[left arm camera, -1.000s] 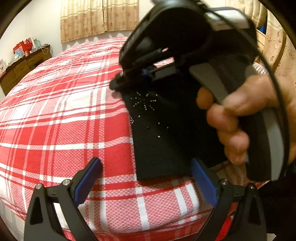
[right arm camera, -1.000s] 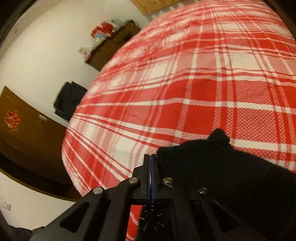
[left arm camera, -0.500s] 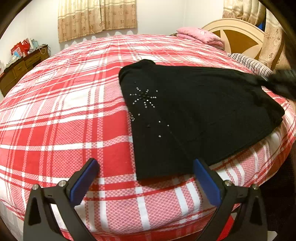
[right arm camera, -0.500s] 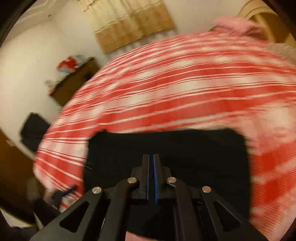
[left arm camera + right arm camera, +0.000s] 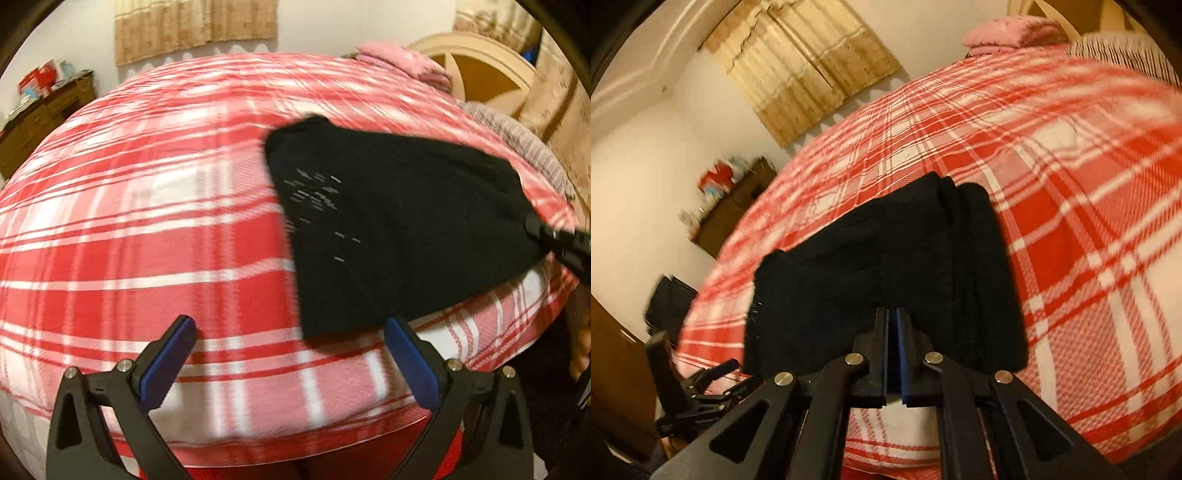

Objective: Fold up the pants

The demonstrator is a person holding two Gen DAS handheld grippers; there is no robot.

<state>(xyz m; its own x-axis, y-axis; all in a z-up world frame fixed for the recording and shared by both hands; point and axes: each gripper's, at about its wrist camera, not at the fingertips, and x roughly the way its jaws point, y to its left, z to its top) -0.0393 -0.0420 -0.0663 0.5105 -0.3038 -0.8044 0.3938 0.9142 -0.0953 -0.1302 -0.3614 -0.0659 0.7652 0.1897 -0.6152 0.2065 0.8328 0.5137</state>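
- Left wrist view: the left claw (image 5: 288, 354) hangs wide apart over the near edge of the bed (image 5: 129, 229), gripping nothing; its blue fingers (image 5: 168, 360) frame bare plaid cover, and the right-hand finger stands just beside the near corner of the pants (image 5: 399, 236).
- Same view: the pants lie as a flat, black, folded panel on the right part of the bed, near its front edge, with a small cluster of pale studs on the upper layer.
- Same view: the right claw enters at the far right edge and meets the cloth at its right end.
- Right wrist view: the right claw (image 5: 894, 354) is clenched, its two fingers pressed nearly together at the near hem of the pants (image 5: 886, 266); whether cloth sits between them cannot be told, since the hem hides the tips.
- Right wrist view: several stacked layers show as ridges along the far right edge of the garment.
- Step in hand (judgement): a fold appears laid down, and the right claw is placing or smoothing its end.
- Next move (judgement): the left claw needs to close on the free near corner so that both ends can be lifted together and the panel doubled evenly.
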